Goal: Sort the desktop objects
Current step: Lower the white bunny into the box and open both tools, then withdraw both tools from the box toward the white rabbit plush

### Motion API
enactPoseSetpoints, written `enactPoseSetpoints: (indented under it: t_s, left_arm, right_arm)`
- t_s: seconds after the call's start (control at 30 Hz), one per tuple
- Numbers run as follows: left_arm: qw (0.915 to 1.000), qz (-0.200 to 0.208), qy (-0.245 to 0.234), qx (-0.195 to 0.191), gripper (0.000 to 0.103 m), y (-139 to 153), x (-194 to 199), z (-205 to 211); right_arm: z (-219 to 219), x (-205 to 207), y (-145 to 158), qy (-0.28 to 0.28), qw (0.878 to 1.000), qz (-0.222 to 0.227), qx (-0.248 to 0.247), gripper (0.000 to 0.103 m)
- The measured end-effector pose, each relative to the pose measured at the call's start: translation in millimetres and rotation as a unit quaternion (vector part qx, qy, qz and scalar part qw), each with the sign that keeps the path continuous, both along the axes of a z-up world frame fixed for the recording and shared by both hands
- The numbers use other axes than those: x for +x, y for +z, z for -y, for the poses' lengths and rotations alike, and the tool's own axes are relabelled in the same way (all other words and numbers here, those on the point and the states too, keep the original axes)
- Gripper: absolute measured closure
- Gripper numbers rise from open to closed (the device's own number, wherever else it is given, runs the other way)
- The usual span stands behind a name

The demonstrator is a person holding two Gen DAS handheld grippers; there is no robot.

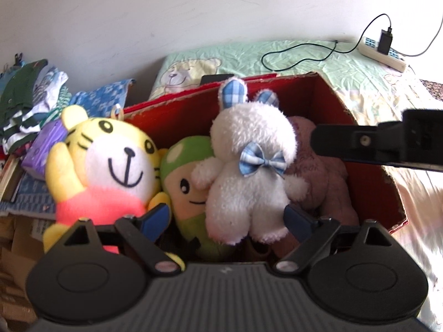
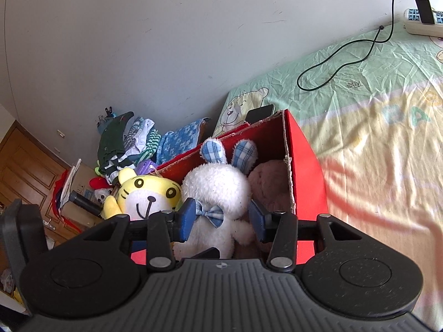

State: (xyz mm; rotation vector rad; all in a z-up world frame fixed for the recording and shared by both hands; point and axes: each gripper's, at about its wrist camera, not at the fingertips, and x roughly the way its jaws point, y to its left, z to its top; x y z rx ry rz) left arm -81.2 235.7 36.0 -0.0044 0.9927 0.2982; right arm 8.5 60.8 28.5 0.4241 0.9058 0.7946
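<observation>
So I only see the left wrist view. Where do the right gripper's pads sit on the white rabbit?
Observer: The right gripper has one blue pad on each side of the rabbit, level with its bow. I cannot tell if they press.
Operator: What is behind the outer pad?
Observer: The pink plush toy, next to the wall of the red box.
Operator: Anything past the clothes pile, far left?
Observer: A wooden door.
</observation>
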Motion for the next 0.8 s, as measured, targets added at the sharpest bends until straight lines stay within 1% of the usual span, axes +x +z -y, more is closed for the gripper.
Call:
enactPoseSetpoints:
  t_s: [0.23,0.47,0.7,0.8]
  left_arm:
    - [0.9994,-0.001,0.027,0.020,0.012,7.7,-7.1,12.2]
    - [0.9981,0.005,0.051,0.034,0.012,20.4,-12.5,27.4]
    - [0.9979,0.011,0.055,0.034,0.012,26.5,-16.6,51.7]
    - [0.9981,0.017,0.050,0.033,0.011,30.2,-16.6,66.1]
  right_arm:
    - [11.3,-4.2,-0.9,0.021,1.000,-0.017,0.009,0.056]
    - [26.7,-9.9,4.8,0.038,0.999,-0.015,0.023,0.055]
    - [50.1,-17.2,7.0,0.051,0.998,-0.016,0.025,0.055]
    - [64.0,-19.3,7.9,0.046,0.999,-0.014,0.022,0.055]
